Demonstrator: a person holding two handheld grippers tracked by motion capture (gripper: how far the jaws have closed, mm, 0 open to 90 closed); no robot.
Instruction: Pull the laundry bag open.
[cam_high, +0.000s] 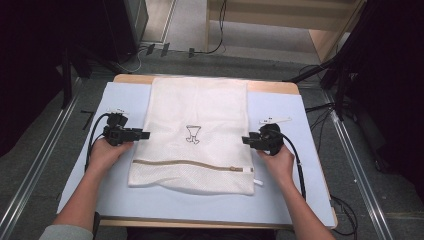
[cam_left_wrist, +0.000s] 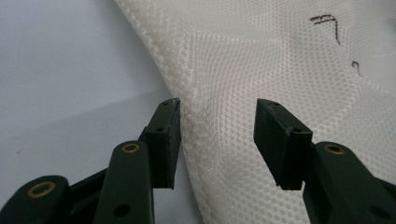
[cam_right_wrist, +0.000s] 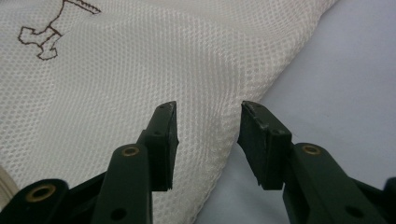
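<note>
A white mesh laundry bag (cam_high: 197, 115) lies flat on the pale blue mat (cam_high: 295, 195), with a beige zipper (cam_high: 190, 164) across its near end and a small dark drawing (cam_high: 193, 134) at its middle. My left gripper (cam_high: 146, 134) is at the bag's left edge. In the left gripper view the left gripper (cam_left_wrist: 219, 105) stands open, the mesh bag (cam_left_wrist: 280, 60) edge lying between its jaws unpinched. My right gripper (cam_high: 245, 140) is at the bag's right edge. The right gripper (cam_right_wrist: 209, 106) is open too, with a raised fold of the mesh bag (cam_right_wrist: 140, 60) between its pads.
The mat covers a wooden table (cam_high: 270, 86) whose far edge shows behind the bag. Cables (cam_high: 300, 170) trail from both grippers. Dark stands and floor rails (cam_high: 350, 150) flank the table. A wooden cabinet (cam_high: 300, 20) stands beyond it.
</note>
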